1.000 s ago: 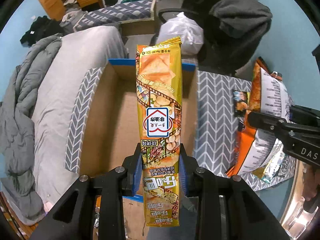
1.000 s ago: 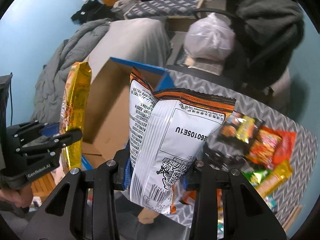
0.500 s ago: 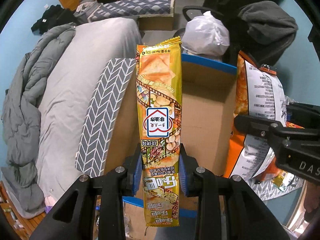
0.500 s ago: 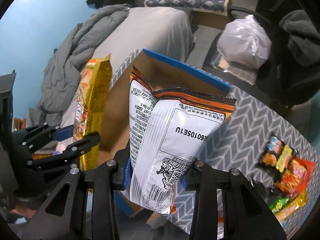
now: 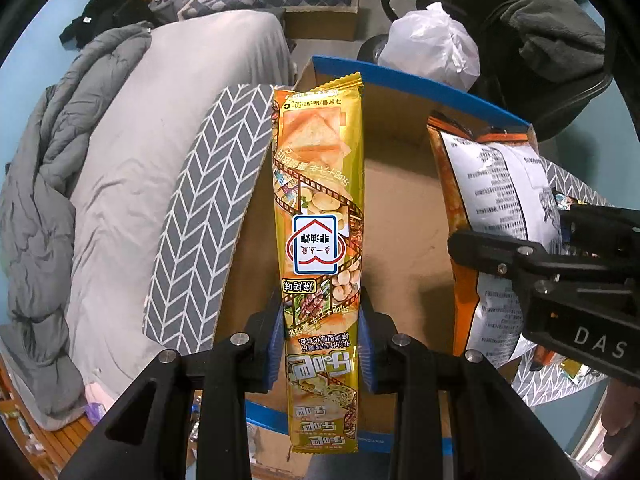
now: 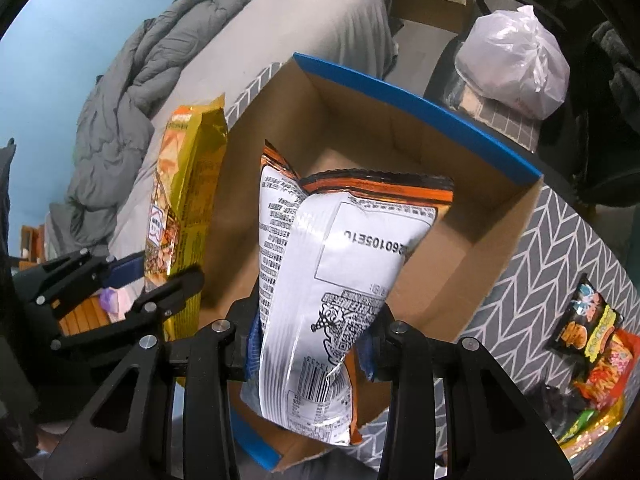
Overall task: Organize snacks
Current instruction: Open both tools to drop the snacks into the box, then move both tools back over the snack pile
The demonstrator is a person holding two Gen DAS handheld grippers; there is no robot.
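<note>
step: both snacks over open brown cardboard box [image 6: 440, 216] | left gripper [image 5: 320, 344] clamps long gold cracker packet [image 5: 320, 208] | right gripper [image 6: 312, 340] clamps white-and-orange crisp bag [image 6: 336, 264] | next: lower, release (box looks bare)

We cannot see the floor of the cardboard box [image 6: 440, 216] behind the orange-and-white chip bag [image 6: 340, 280]. Right of the box, the pile of small snack packets [image 6: 596, 356] is cut by the frame edge, its print unreadable.
</note>
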